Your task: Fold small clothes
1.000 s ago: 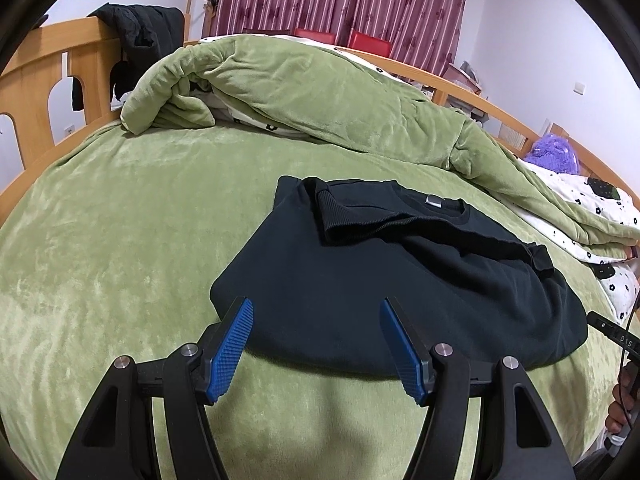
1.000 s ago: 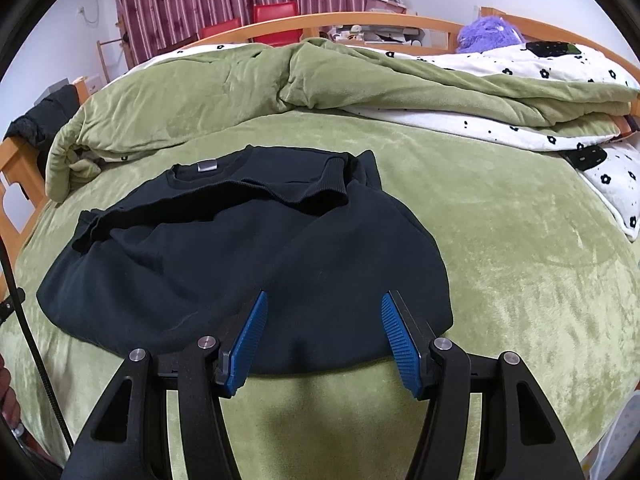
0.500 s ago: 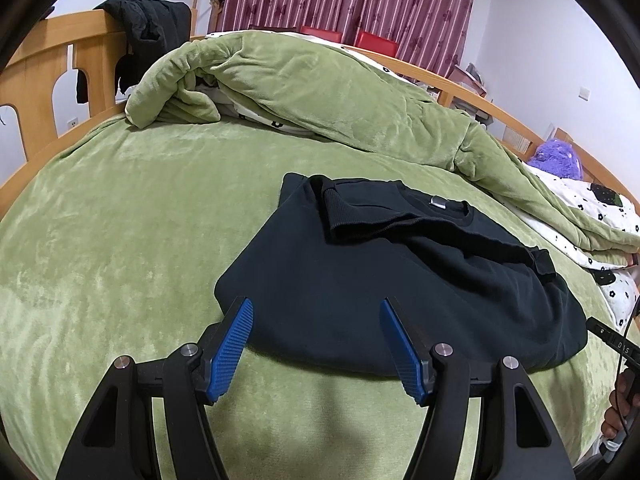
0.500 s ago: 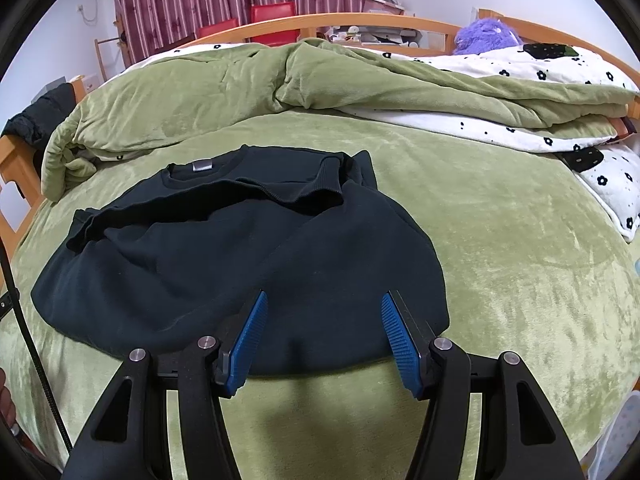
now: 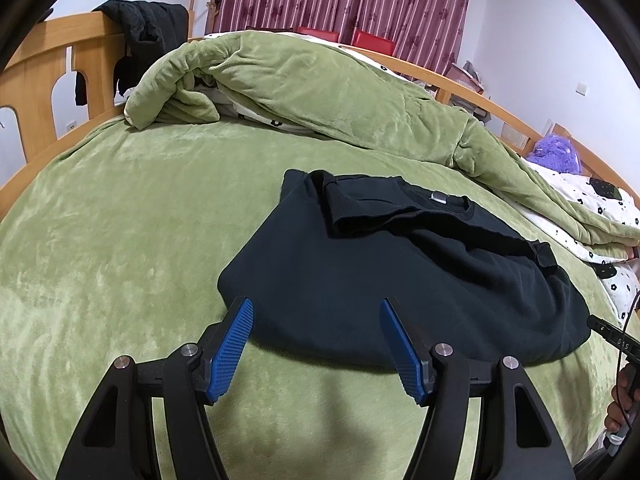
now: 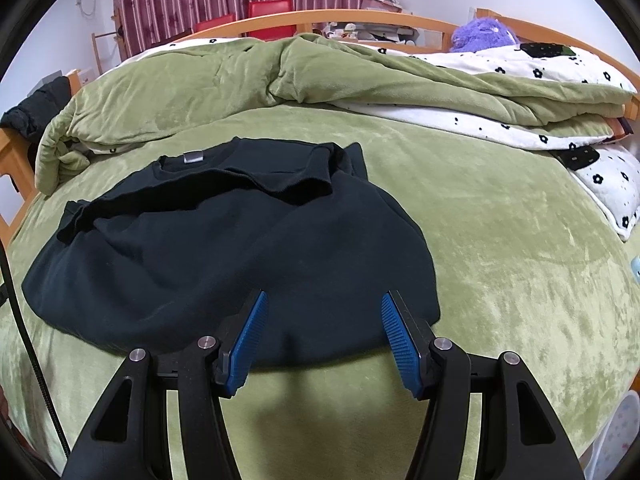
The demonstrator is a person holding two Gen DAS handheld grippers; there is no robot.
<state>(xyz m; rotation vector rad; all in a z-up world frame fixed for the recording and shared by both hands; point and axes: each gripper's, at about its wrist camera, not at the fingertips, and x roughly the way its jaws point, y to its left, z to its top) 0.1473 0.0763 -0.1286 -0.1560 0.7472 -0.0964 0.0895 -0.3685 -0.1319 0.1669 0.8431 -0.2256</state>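
Bedroom, with striped maroon curtains [image 5: 340, 8] at the back wall and a wooden-framed bed [image 5: 120, 248] covered in a green plush sheet; a green quilt [image 5: 320, 92] with a white flowered lining is bunched along the far side, well behind the garment. The task's item, a black sweatshirt [image 5: 360, 272], lies flat on the bed, collar away from the cameras and hem toward them, both sleeves already crossed over the chest. The left tool [image 5: 316, 340] hangs just above the hem near the sweatshirt's left corner, its blue pads spread apart with nothing between them; the right tool [image 6: 322, 334] stands likewise over the hem toward the sweatshirt's right corner, pads spread and empty. Judgement: the step in hand is to take the hem at both corners and carry it up to the collar. To do it well, each tool should drop onto the hem close to its own corner, pinch both layers of fabric together, lift level and in step so the fold line runs straight across the body, and lay the hem just short of the collar without disturbing the crossed sleeves. The plush sheet may drag at the cloth, so a clear lift is advisable. Labels: a small grey tag [image 6: 193, 157] sits inside the collar; no writing on it is legible. A dark device at the right edge of the left view bears small characters, too small to read.
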